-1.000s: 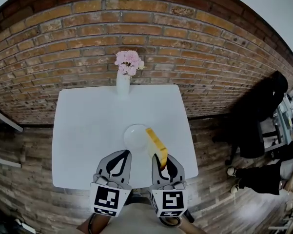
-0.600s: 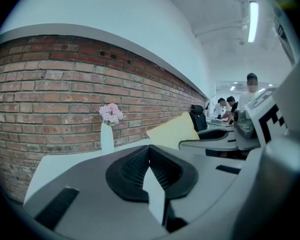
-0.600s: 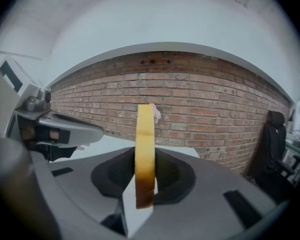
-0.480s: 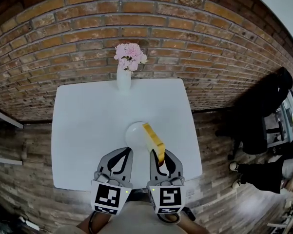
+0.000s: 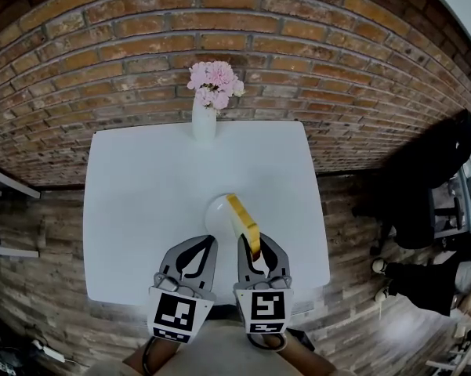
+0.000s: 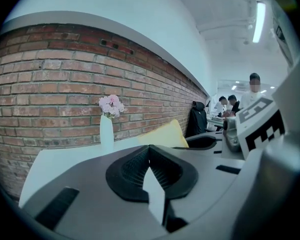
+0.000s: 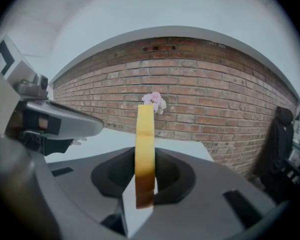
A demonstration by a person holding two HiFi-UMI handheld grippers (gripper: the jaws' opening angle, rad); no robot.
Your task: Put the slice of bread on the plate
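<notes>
A: What sits closest in the head view?
B: At 6 o'clock, a marker cube [image 5: 175,313] on the back of each gripper. Each is printed with black-and-white square blocks, a pattern rather than letters.
A: And the left gripper [image 6: 150,148]?
B: Its jaws are pressed tip to tip with nothing held. It is over the near part of the white table [image 5: 133,194].
A: The right gripper [image 5: 252,246]?
B: Just beside the left one, at its 3 o'clock. Its jaws stand narrow, clamped on the slice of bread [image 7: 145,144] at its browner lower end. The slice stands on edge, and from above it leans away from the jaws toward 11 o'clock.
A: Where is that against the plate [image 5: 216,212]?
B: The plate lies on the table just ahead of the jaws, at 12 o'clock from the left gripper. The slice's far end overlaps the plate's rim at the plate's 3 o'clock side. Whether it touches the plate I cannot tell.
A: Farther out?
B: At the table's 12 o'clock edge stands a white vase [image 5: 204,121] of pink flowers [image 5: 214,83], against a red brick wall [image 5: 313,45]. A wooden floor [image 5: 31,233] shows at 9 and 3 o'clock, with a black chair [image 5: 431,171] out at 3 o'clock.
</notes>
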